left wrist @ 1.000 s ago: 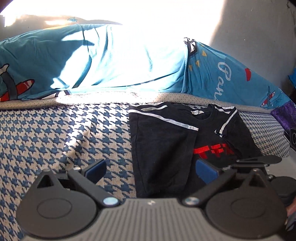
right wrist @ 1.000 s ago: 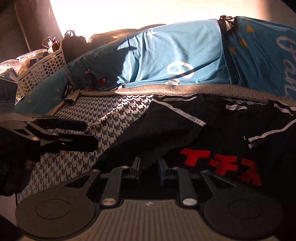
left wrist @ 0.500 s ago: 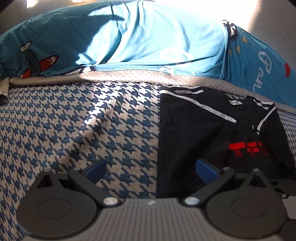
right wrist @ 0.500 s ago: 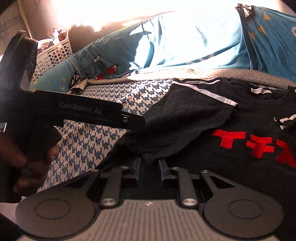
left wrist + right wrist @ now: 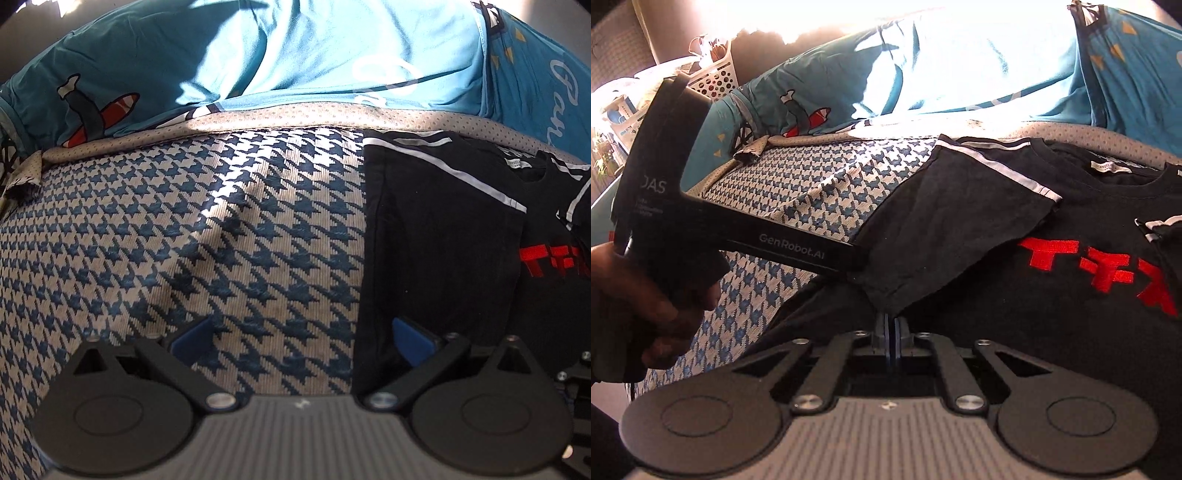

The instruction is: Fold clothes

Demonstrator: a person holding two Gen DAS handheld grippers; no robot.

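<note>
Black T-shirt (image 5: 1015, 266), red lettering, sleeve folded inward; right gripper (image 5: 890, 328) pinches its six-o'clock hem; left gripper (image 5: 301, 334) gapes empty.

T-shirt (image 5: 443, 258) on bedspread (image 5: 184, 240), pillows (image 5: 295, 55) behind

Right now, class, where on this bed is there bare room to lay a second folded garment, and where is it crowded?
Free: the houndstooth cover, between the blue pillows behind and the black shirt on the right. Crowded: the shirt side, where the right gripper is shut on its fold and the open left gripper straddles its edge. The left hand blocks the near corner.
</note>
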